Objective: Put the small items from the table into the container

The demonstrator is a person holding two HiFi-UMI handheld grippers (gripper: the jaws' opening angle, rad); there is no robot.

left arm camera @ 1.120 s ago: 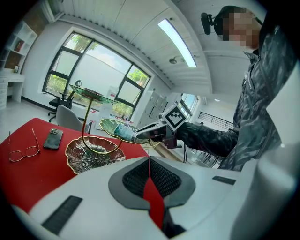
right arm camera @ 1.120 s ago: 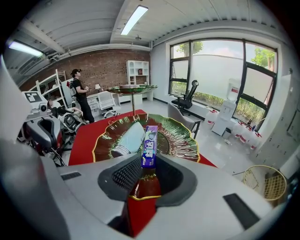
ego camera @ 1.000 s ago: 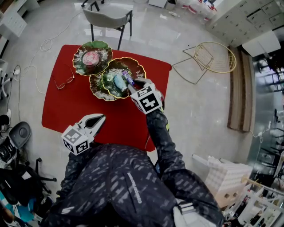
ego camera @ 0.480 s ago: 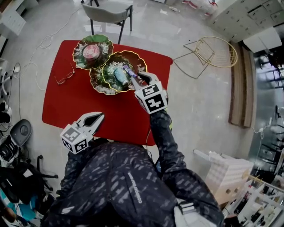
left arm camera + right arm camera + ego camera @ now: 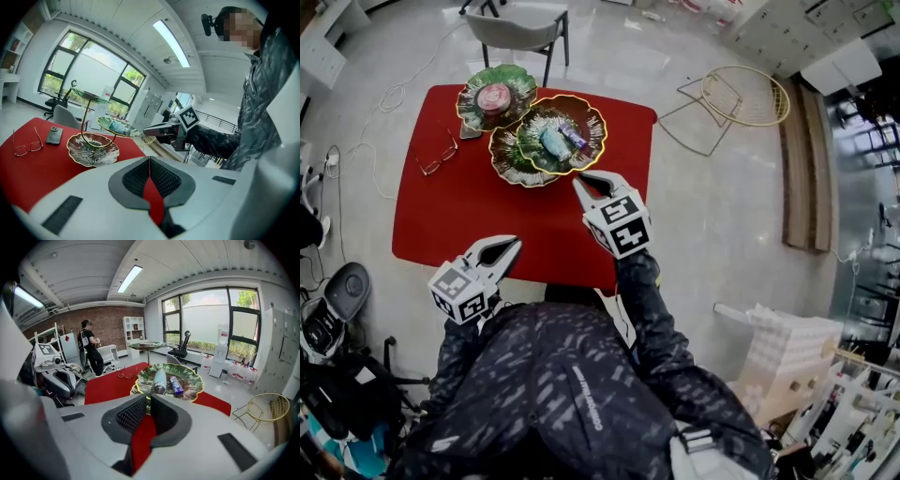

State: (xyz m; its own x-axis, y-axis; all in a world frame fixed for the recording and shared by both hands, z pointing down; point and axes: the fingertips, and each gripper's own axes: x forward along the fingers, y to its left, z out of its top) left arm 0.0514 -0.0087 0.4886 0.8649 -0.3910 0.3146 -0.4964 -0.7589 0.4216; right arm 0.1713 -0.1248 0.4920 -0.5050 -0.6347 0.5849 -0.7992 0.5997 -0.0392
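Worktop (image 5: 441,225) clutter looked nearly dealt with. Compared with a second before, the right tongs (image 5: 587,180) had drawn back from the middle dish (image 5: 602,127) toward the near side. They left the tube (image 5: 551,143) and the purple packet (image 5: 574,138) lying in the dish, so that drop seemed finished. The right tongs were closing, a narrow gap left and nothing between them. The left tongs (image 5: 511,246) were fully shut and empty, hovering over the near-left edge. Glasses (image 5: 438,159) and a phone (image 5: 54,135) lay on the left, perhaps next.
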